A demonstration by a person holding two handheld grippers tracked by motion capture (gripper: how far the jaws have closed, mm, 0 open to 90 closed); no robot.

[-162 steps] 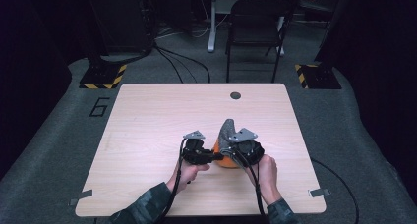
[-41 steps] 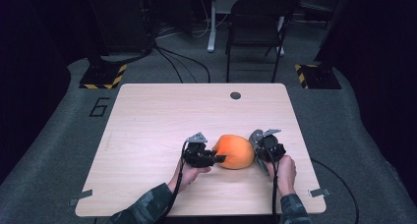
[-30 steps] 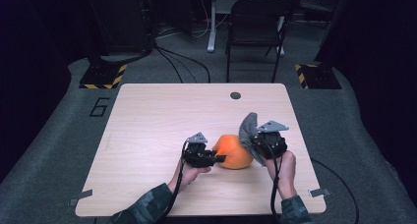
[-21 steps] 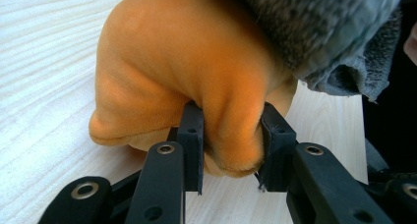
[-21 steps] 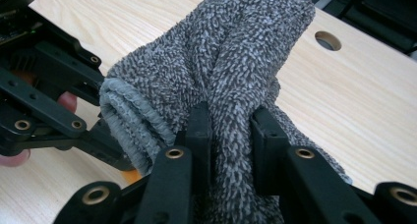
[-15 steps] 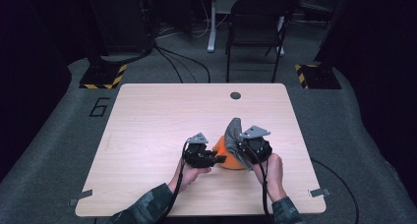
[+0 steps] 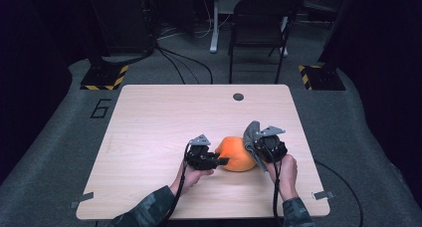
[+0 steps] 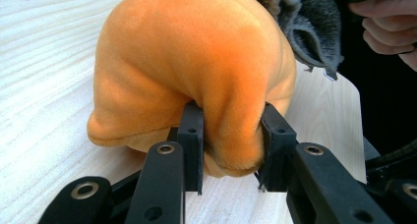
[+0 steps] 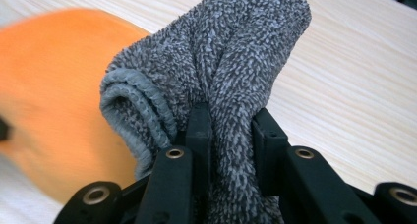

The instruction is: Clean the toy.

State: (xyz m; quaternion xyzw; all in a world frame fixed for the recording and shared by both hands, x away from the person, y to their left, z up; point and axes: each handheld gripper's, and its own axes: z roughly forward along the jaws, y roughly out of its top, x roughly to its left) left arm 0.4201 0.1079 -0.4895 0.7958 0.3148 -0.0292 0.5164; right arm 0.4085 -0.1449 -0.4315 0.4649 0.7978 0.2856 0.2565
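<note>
Your left gripper (image 8: 231, 135) has its jaws pinched on a fold at the near end of the orange plush (image 8: 196, 71), squeezing the soft fabric between the pads. Your right gripper (image 9: 231, 130) has its jaws pressed on a bunched grey cloth (image 9: 221, 71), which stands up out of the grip in a thick roll.

From above, the plush (image 7: 236, 154) lies on the counter (image 7: 164, 117) near its front right, between your two hands, with the left gripper (image 7: 219, 161) at its left end and the cloth (image 7: 250, 132) against its right side by the right gripper (image 7: 256, 150).

The work looks like wiping the plush. The risks: your left hold is only on a soft fold, so a hard stroke could pull it free or drag the plush across the counter; and the rolled cloth could slip in the jaws or unroll.

No containers are on the counter; the small dark disc (image 7: 238, 96) near the far edge holds nothing.
</note>
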